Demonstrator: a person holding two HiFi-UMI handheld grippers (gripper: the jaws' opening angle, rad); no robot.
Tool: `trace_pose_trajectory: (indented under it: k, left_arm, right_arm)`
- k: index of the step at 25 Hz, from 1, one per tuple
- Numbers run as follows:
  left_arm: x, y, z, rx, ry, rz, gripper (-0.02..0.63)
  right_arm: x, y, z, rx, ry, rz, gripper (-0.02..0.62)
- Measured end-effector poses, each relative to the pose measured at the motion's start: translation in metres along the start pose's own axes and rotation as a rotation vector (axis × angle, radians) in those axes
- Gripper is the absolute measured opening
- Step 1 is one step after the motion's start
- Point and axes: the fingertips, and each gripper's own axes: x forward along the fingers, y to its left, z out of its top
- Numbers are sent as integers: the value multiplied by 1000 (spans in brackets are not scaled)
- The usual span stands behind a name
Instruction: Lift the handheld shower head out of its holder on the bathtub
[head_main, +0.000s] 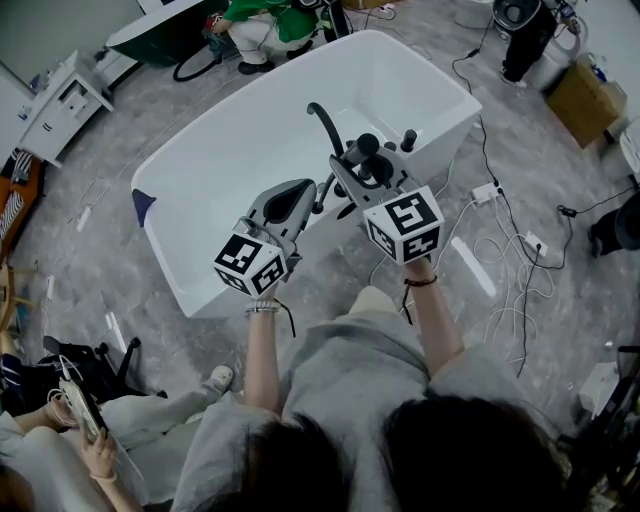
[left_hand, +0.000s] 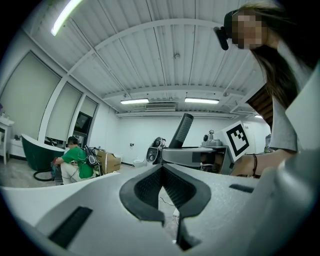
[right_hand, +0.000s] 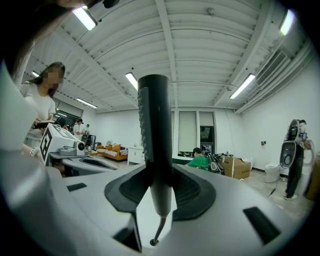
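Lifting straight upward is, I judge, the best way here. The white bathtub is lying just below and in front of your right claw, and a sideways pull could knock the piece against the tub's rim. Your right claw is grasping the shower head, which is standing upright between the two jaws, and the grip is looking well centred.

Your left claw is clenched with nothing inside, just to the left of the right one. You are not needing it now, but it could steady the hose that is hanging under the right claw, so that it is not dragging. Whether the lower end is fully free of the holder I cannot tell, because the right claw is covering that place in the head view.

The bathtub is looking smooth, glossy and hard, with rounded walls. The handle is a dark, matte cylinder with a fine ribbed strip along one side, probably giving good friction against the textured jaws. The hose is thin, grey and looking flexible.
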Motion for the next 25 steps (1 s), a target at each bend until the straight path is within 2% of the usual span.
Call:
trace_pose_trajectory:
  k: [25]
  left_arm:
    - [4, -4, -4, -6, 3, -10, 5]
  right_arm:
    - [-5, -3, -5, 22, -40, -2, 132]
